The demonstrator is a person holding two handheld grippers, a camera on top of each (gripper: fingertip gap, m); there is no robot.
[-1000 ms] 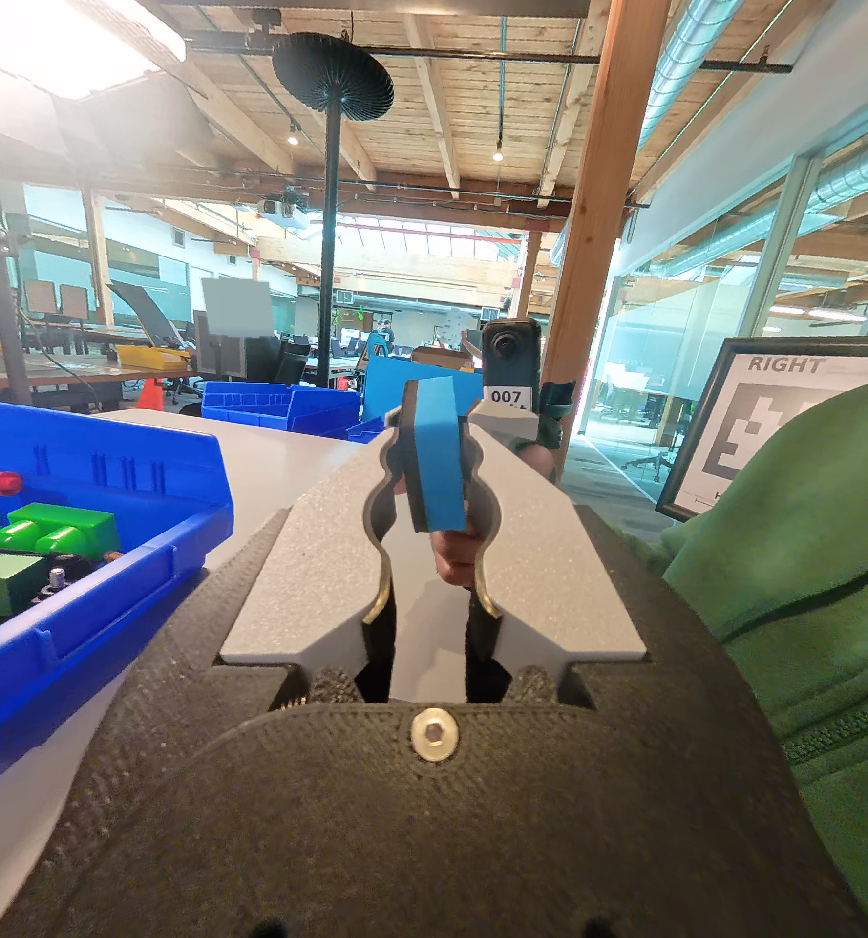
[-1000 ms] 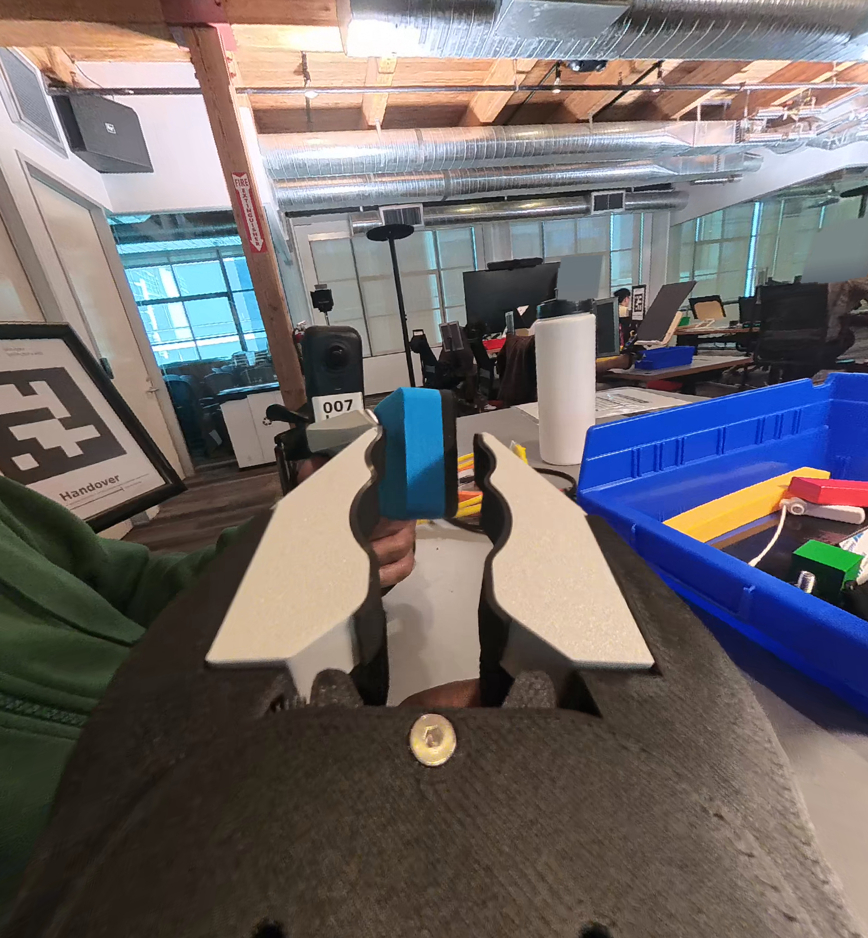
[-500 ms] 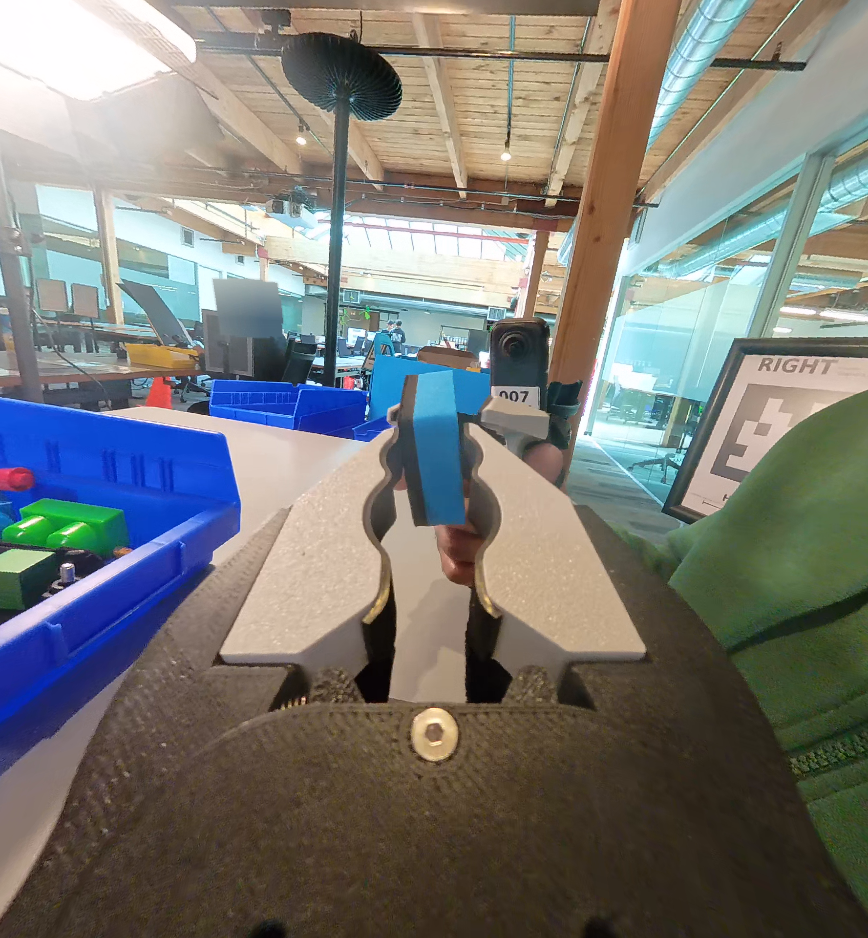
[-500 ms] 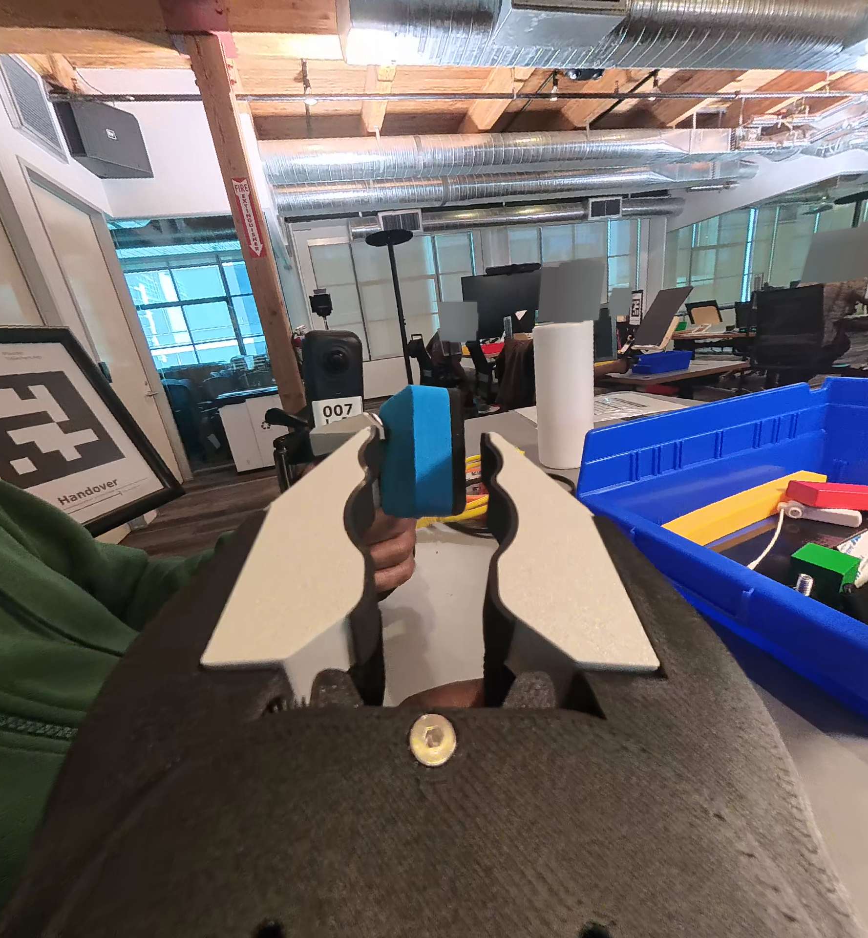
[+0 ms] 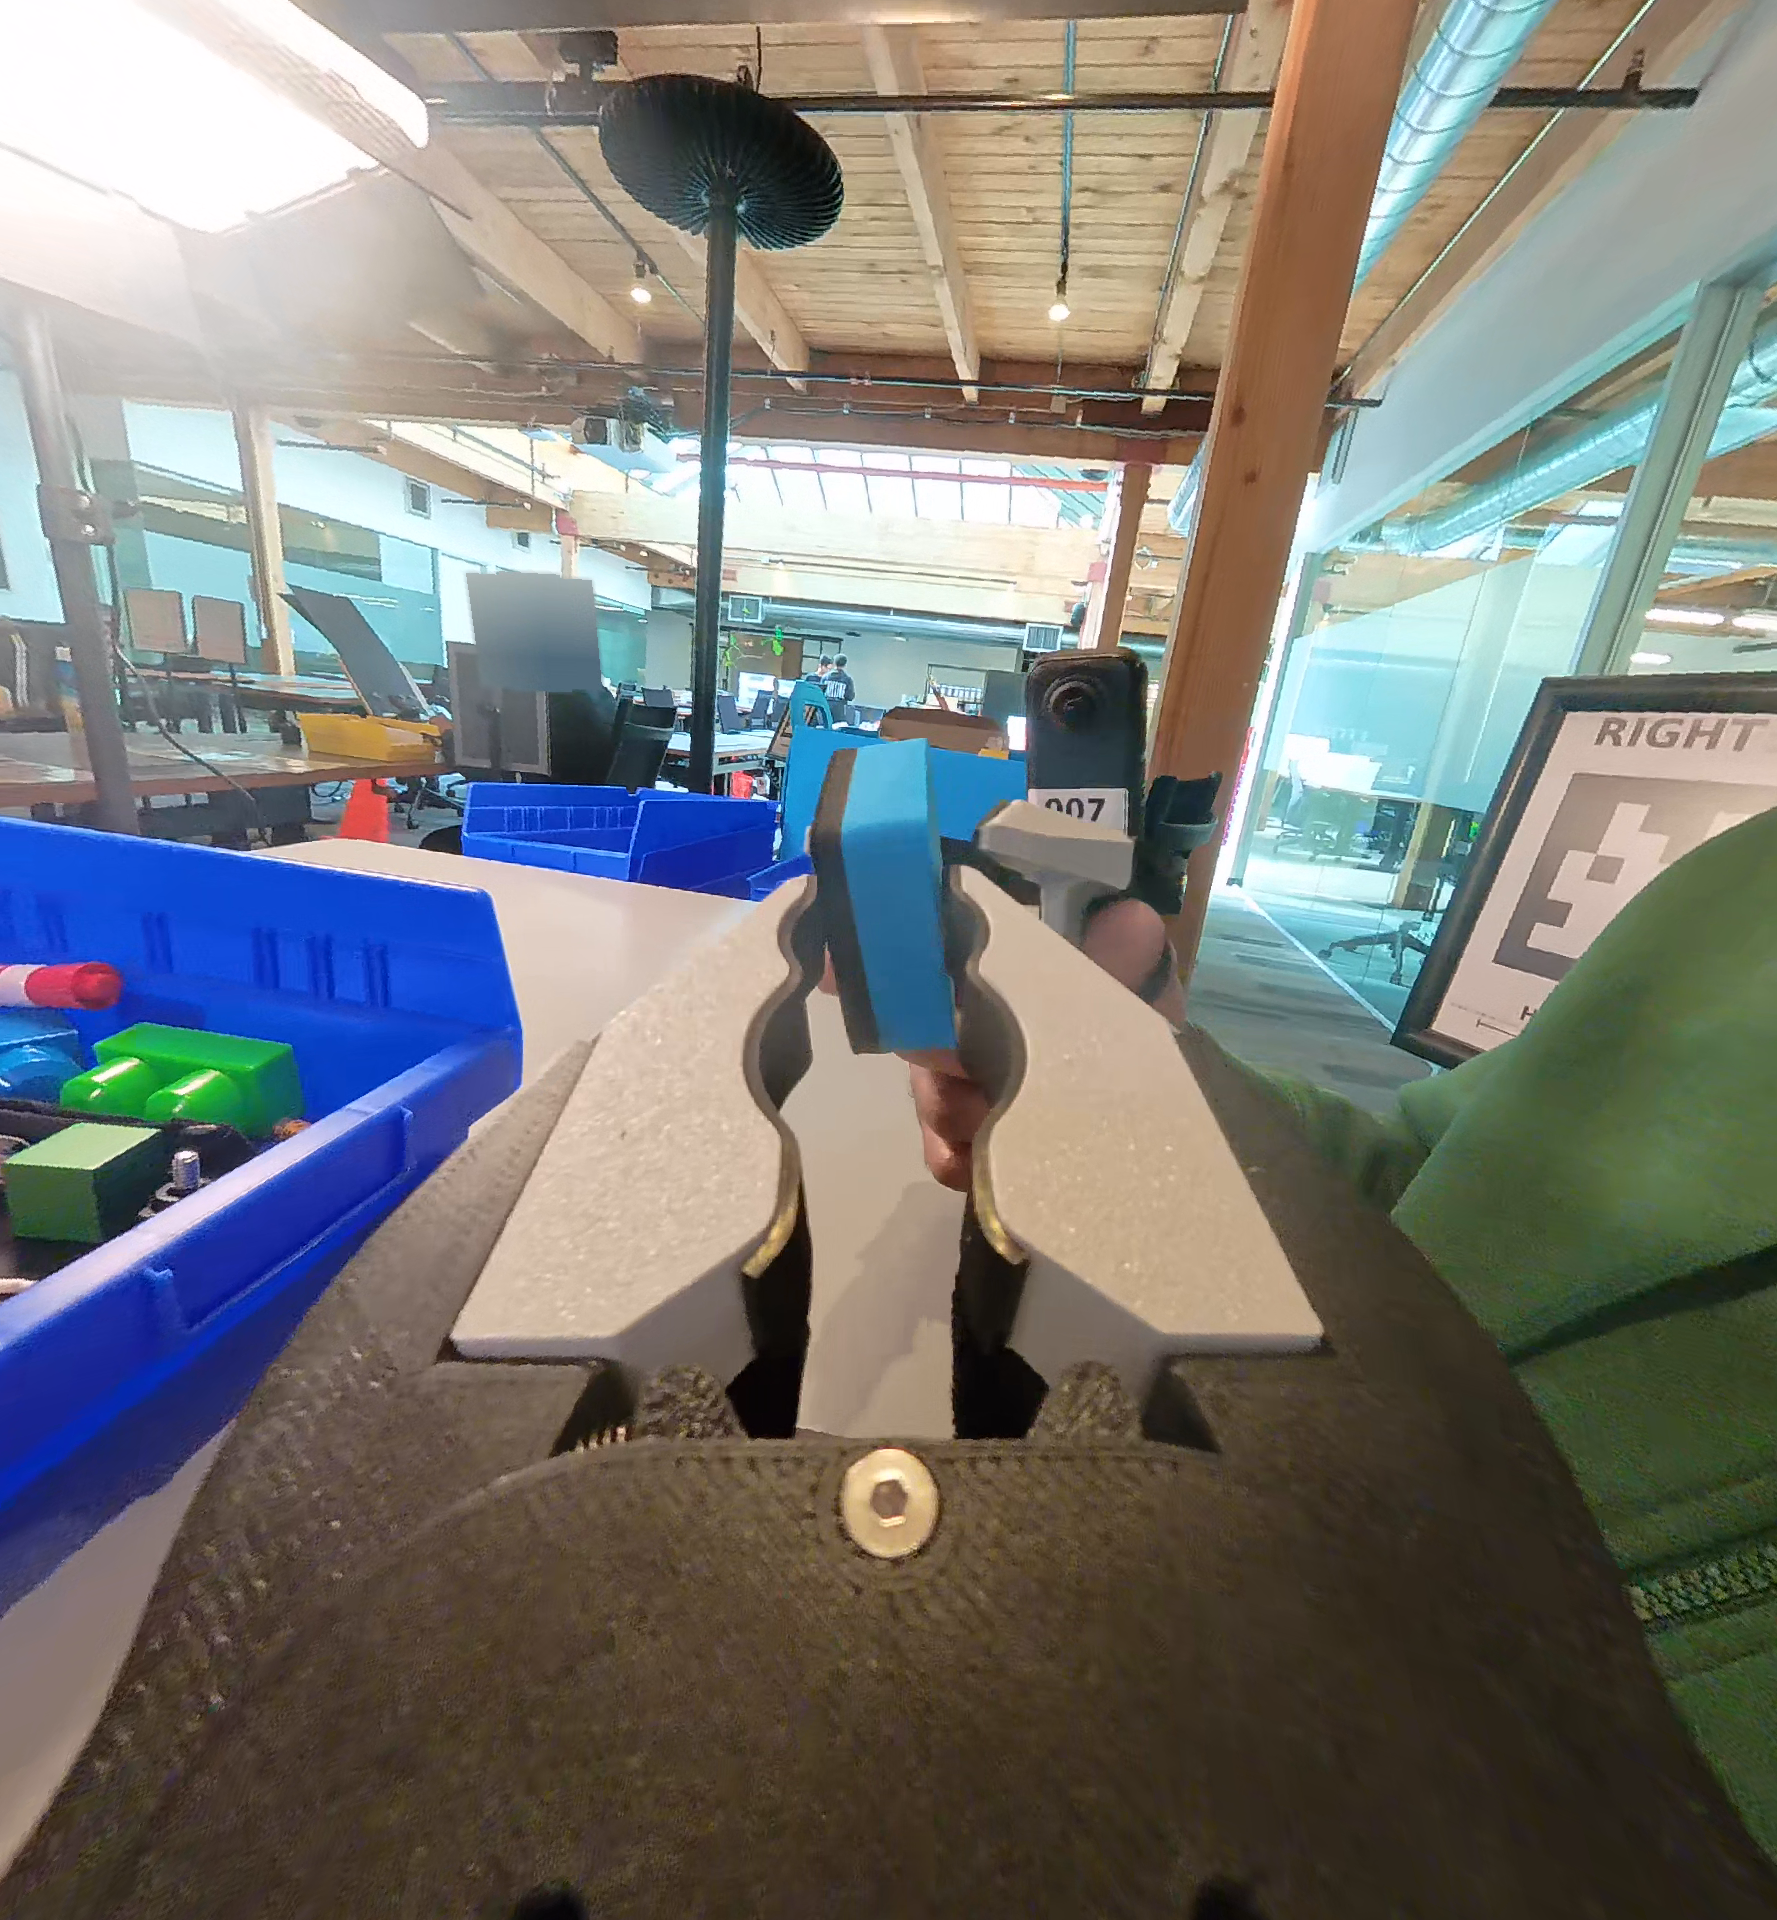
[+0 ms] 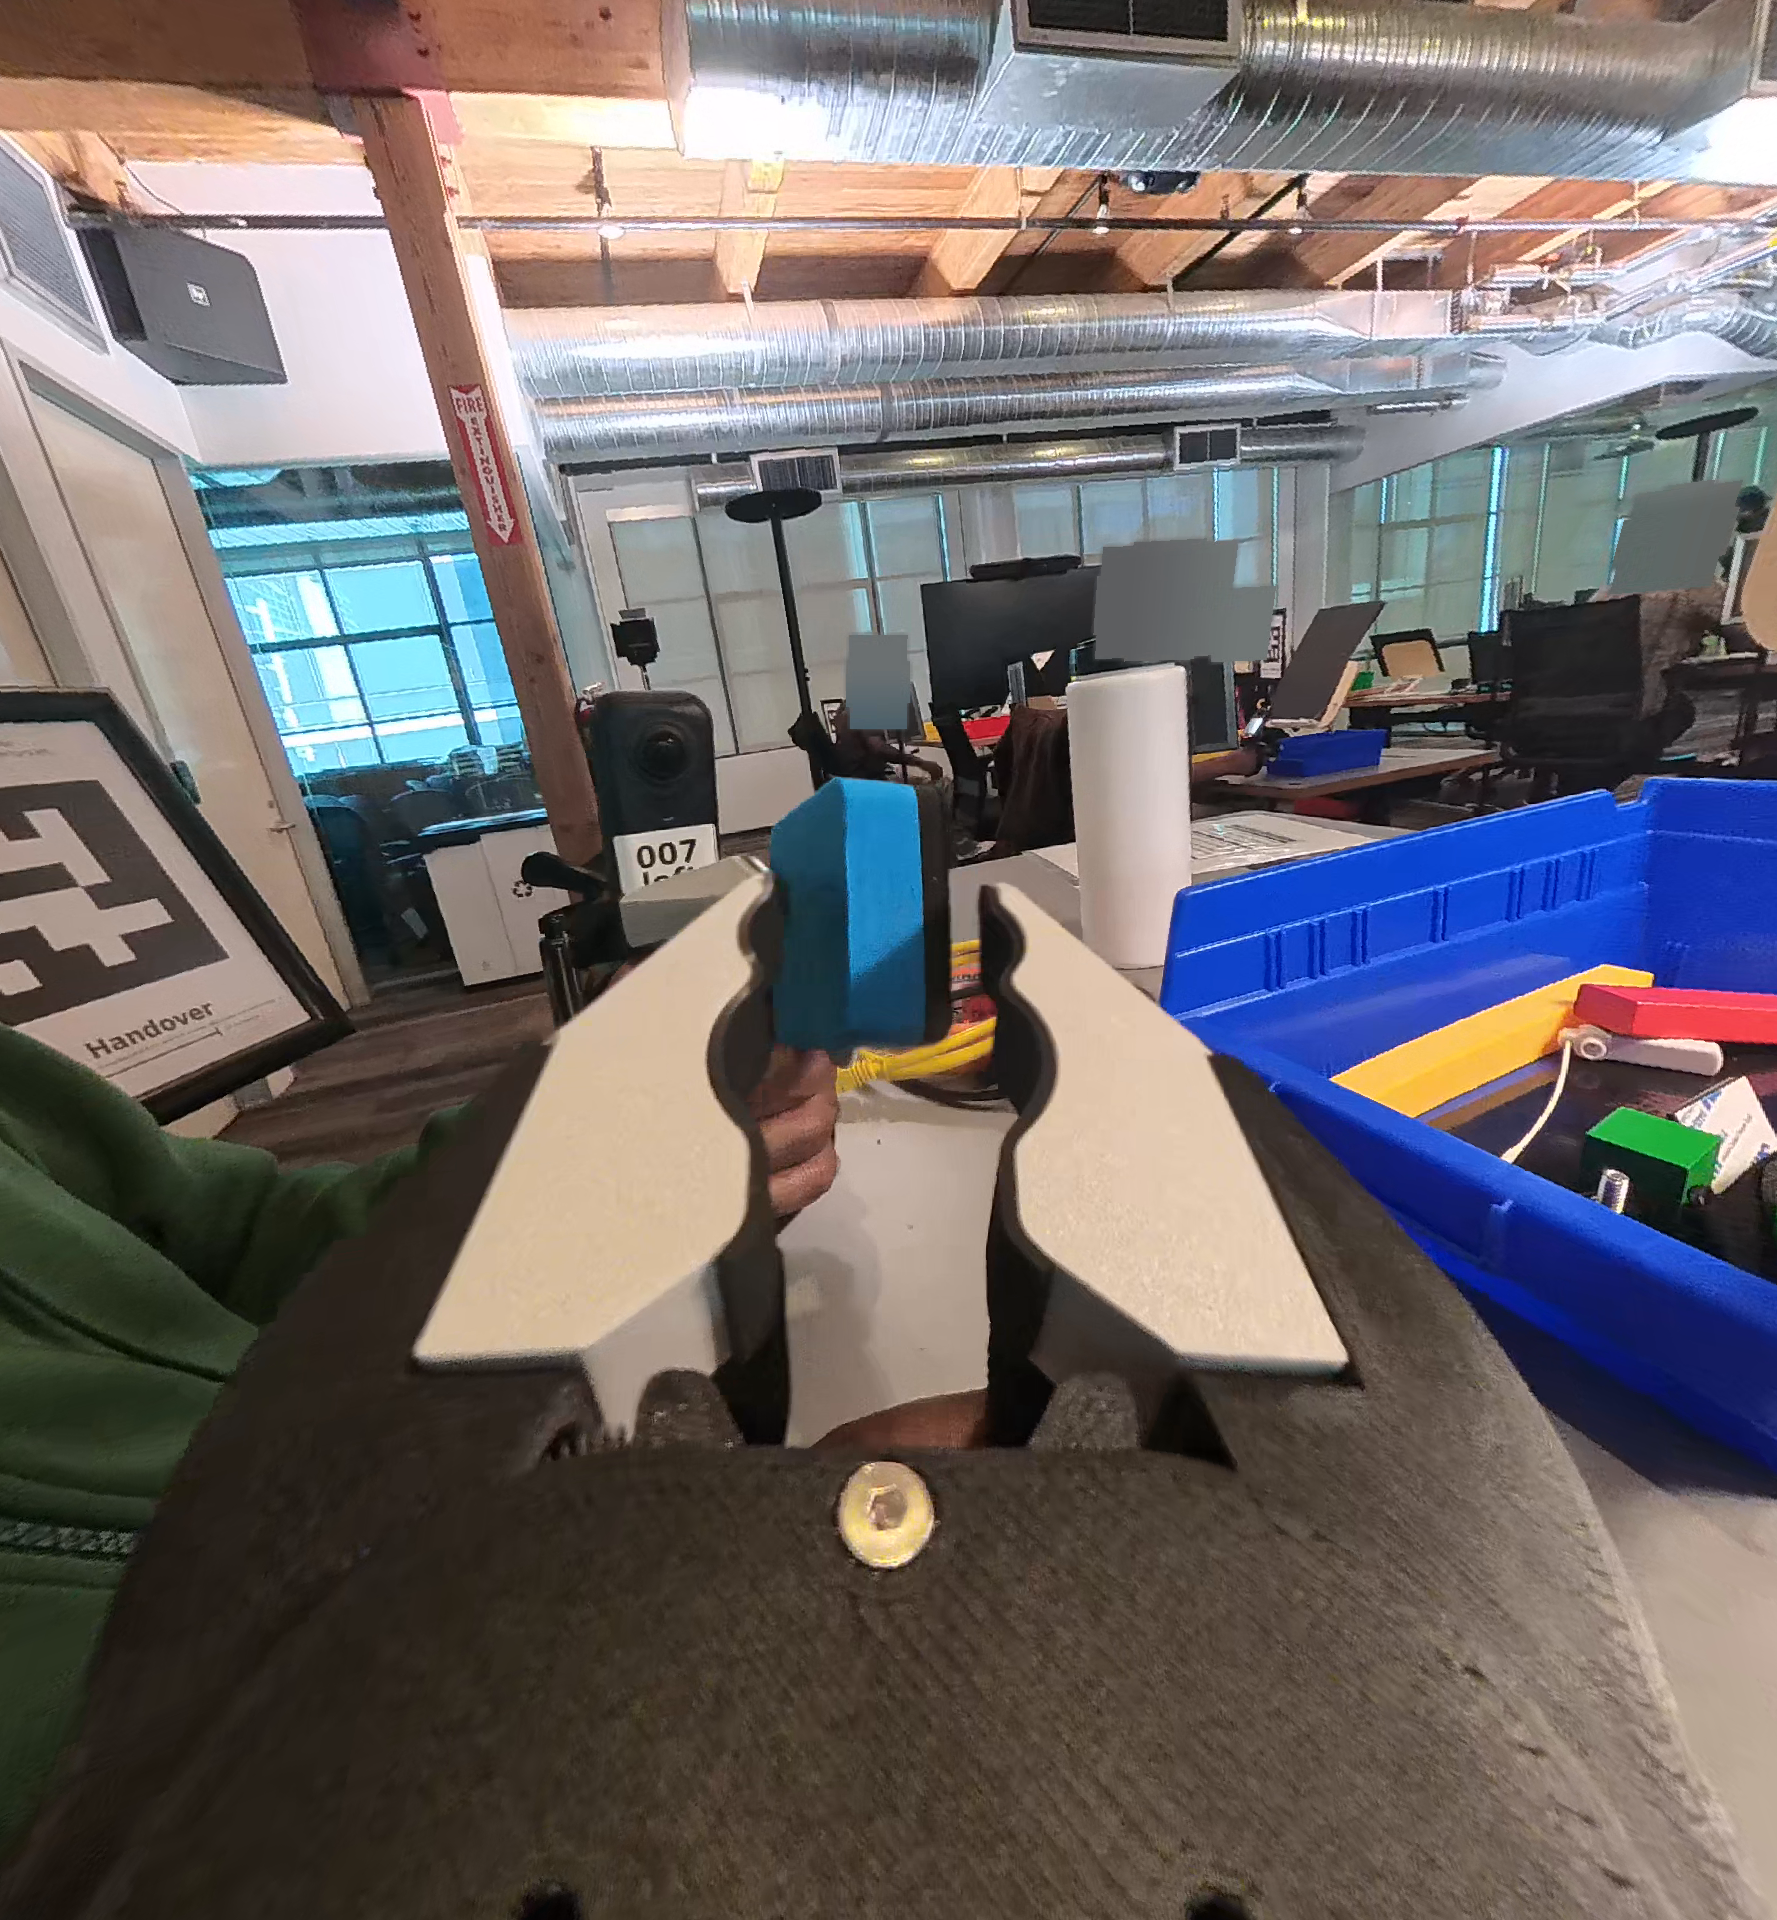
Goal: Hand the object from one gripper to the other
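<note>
Object: the blue foam block with a black felt face [image 5: 889, 904] stands on edge, up off the table, between the tips of both tools.
Left gripper [image 5: 884, 920]: your jaws pinch the block, both pads against it.
Right gripper [image 6: 879, 925]: your jaws are spread; the block touches the pad at 9 o'clock, and a gap shows at the 3 o'clock pad.
Step, as judged: the receiving side has not yet closed, so the block hangs on the left grip alone.
Risk one: if you loosen the left jaws before the right ones bite, the block probably drops to the grey table [image 5: 593, 935].
Risk two: closing the right jaws off-centre may twist the soft foam and lever it out of the left tips.
Risk three: the two tools sit tip to tip, so a push forward could knock pad against pad.
Blue plastic bin [image 6: 1383, 935], at 3 o'clock of the right view: it holds a yellow bar, a red bar, a white clip on a cord, a green cube.
Same bin in the left view, at 9 o'clock: a red-capped marker, green bricks, a blue piece.
More blue bins [image 5: 614, 831]: at 11 o'clock, far off; contents hidden.
</note>
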